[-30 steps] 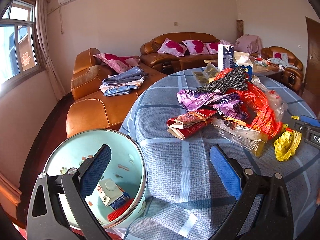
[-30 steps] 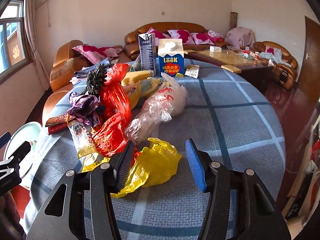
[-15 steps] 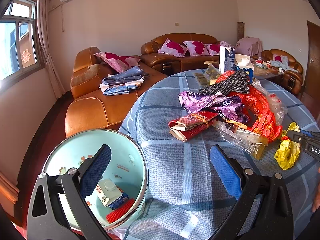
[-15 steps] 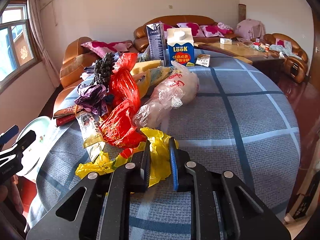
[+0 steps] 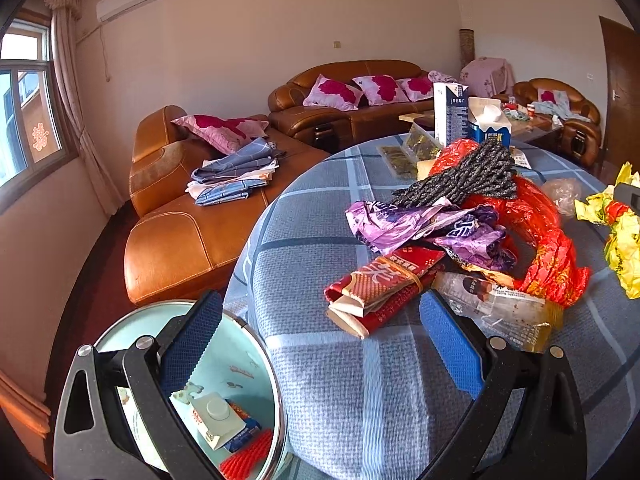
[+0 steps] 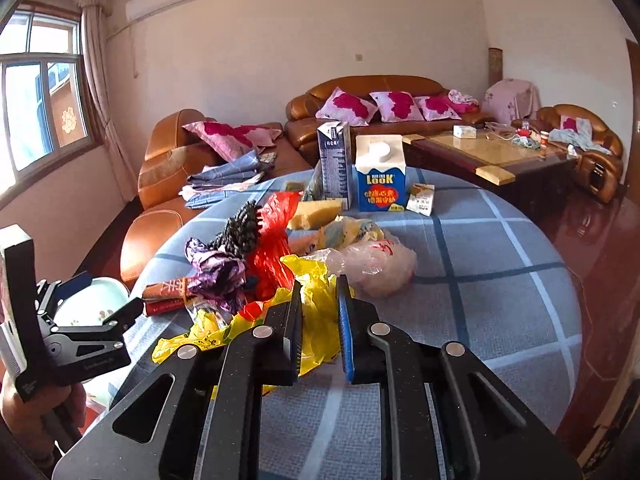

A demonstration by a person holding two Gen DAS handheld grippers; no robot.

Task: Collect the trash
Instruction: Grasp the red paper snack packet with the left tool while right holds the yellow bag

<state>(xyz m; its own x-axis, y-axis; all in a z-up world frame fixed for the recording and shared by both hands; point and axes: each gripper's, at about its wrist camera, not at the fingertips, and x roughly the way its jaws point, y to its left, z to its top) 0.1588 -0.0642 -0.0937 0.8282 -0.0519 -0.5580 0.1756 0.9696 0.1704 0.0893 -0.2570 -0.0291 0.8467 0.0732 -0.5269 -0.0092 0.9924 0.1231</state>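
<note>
My right gripper [image 6: 320,300] is shut on a crumpled yellow plastic bag [image 6: 316,312] and holds it lifted above the round table [image 6: 500,280]; the bag also shows at the right edge of the left wrist view [image 5: 620,240]. A heap of trash lies on the table: red bag [image 5: 548,252], purple wrapper [image 5: 420,224], red packet [image 5: 384,288], clear wrapper [image 5: 500,312], clear bag [image 6: 380,264]. My left gripper [image 5: 320,344] is open and empty, over the table's near edge and the pale green bin [image 5: 240,360], which holds a small carton [image 5: 212,420].
A tall dark carton [image 6: 334,164] and a blue LOOK carton [image 6: 380,184] stand at the table's far side. Brown leather sofas [image 5: 192,232] lie behind and to the left. A glass coffee table [image 6: 492,152] is at the right. A wooden door [image 5: 620,100] is far right.
My right gripper has closed on the yellow bag and lifted it off the table. My left gripper has stayed open, shifting slightly toward the table.
</note>
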